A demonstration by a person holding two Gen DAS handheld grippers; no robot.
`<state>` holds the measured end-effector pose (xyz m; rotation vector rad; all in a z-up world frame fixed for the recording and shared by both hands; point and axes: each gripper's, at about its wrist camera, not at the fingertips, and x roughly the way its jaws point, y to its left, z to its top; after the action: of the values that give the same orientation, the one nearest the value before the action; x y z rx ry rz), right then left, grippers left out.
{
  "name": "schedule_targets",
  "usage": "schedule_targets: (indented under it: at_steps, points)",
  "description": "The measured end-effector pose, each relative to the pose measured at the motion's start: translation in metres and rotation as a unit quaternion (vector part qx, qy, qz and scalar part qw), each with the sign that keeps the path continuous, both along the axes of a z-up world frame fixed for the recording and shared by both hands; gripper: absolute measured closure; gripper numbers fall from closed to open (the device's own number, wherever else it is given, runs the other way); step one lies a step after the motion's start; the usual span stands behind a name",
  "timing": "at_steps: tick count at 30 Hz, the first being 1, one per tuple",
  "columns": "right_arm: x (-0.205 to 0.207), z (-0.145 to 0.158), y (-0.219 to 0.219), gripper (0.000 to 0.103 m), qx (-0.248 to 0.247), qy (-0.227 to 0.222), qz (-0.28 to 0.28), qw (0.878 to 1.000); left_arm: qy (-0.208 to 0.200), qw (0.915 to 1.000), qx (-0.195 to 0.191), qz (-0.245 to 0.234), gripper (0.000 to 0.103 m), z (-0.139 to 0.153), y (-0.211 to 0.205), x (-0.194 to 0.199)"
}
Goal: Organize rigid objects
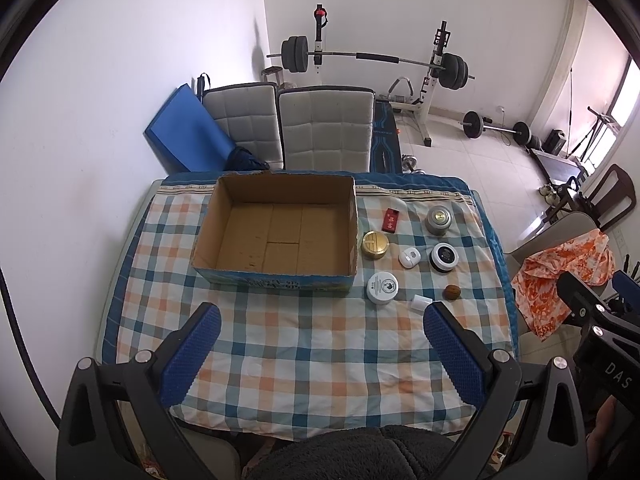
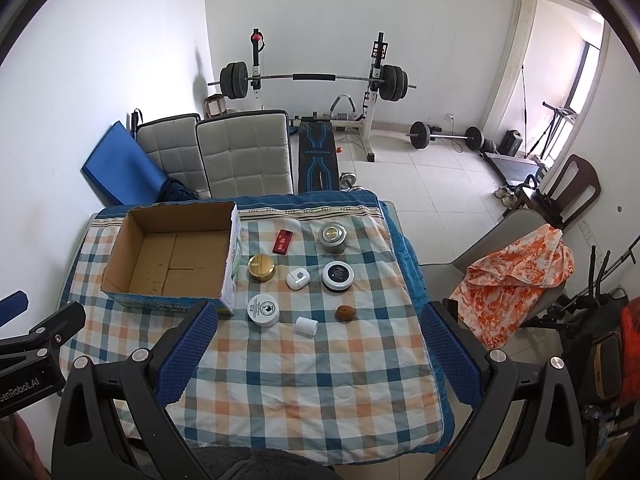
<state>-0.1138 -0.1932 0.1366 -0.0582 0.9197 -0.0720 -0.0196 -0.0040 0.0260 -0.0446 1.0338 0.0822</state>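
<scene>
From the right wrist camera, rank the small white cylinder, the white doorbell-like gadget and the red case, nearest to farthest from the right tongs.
1. Small white cylinder, just ahead of the open right tongs, near row.
2. White gadget, middle row, between the gold tin and the black-lidded jar.
3. Red case, far row, beside the cardboard box.

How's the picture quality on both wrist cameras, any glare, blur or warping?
Left wrist view: sharp, strong fisheye bending of the table edge, dark vignette corners, window overexposed. Right wrist view: equally sharp and warped, bright doorway washed out, soft shadows beside the cardboard box.
</scene>
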Motion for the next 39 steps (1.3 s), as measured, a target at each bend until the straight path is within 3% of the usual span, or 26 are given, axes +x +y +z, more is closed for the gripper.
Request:
schedule_targets:
  at_steps: [14,25,31,35,39]
  points:
    - [0.002,0.005,-0.002,0.000,-0.006,-0.008,0.002,1.000,-0.005,1.0000,-0.002,-0.002,0.000,0.012,-0.004,0.007]
    - [0.016,-0.015,-0.015,0.000,0.009,0.018,-0.010,1.000,0.018,0.9996,-0.020,-0.011,0.000,-0.006,-0.012,0.033]
    - [0.060,-0.058,-0.043,0.000,0.024,0.077,-0.030,0.996,0.059,0.9974,-0.033,-0.025,0.000,-0.055,-0.028,0.091]
    - [0.114,-0.109,-0.064,0.000,0.037,0.136,-0.036,0.989,0.100,0.9937,-0.022,-0.045,0.000,-0.110,-0.052,0.152]
    - [0.180,-0.180,-0.079,0.000,0.042,0.194,-0.040,0.979,0.148,0.9871,-0.015,-0.061,0.000,-0.167,-0.082,0.216]
